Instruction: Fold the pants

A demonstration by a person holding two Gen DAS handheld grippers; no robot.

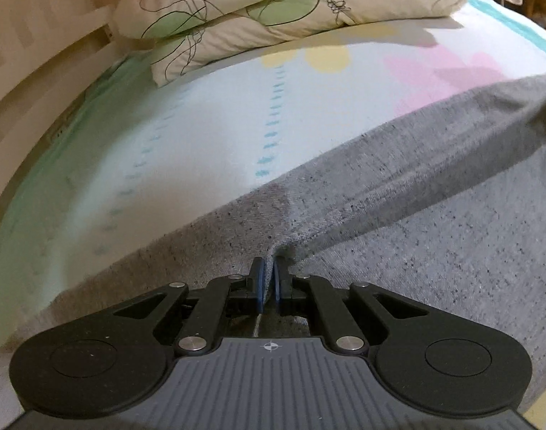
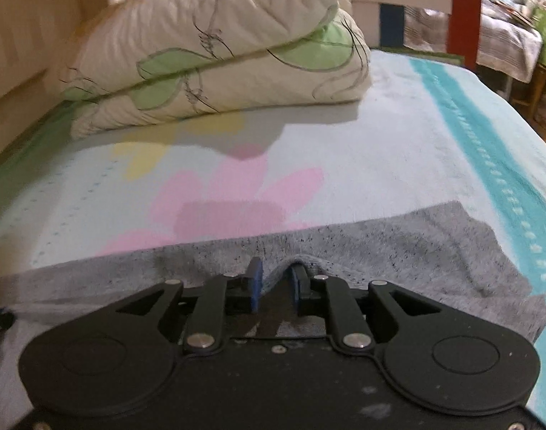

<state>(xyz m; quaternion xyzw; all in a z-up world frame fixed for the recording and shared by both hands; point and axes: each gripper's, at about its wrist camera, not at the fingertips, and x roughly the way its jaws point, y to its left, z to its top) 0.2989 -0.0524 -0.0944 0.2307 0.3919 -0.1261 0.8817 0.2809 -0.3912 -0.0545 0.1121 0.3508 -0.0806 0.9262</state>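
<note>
Grey speckled pants (image 1: 398,193) lie spread across the bed, also in the right wrist view (image 2: 398,251). My left gripper (image 1: 269,268) is shut on a pinched ridge of the pants' fabric, which rises into a taut crease running to the right. My right gripper (image 2: 276,276) has its jaws a little apart, and a fold of the pants' edge bulges up between the blue pads (image 2: 255,279); the fabric drapes over the right pad. The far edge of the pants lies straight across the bed.
A pale blue bedspread (image 2: 362,165) with pink and yellow shapes and a teal stripe (image 2: 462,118) covers the bed. A folded cream quilt with green leaves (image 1: 273,10) (image 2: 219,53) lies at the far end. A wooden bed rail (image 1: 40,53) runs along the left.
</note>
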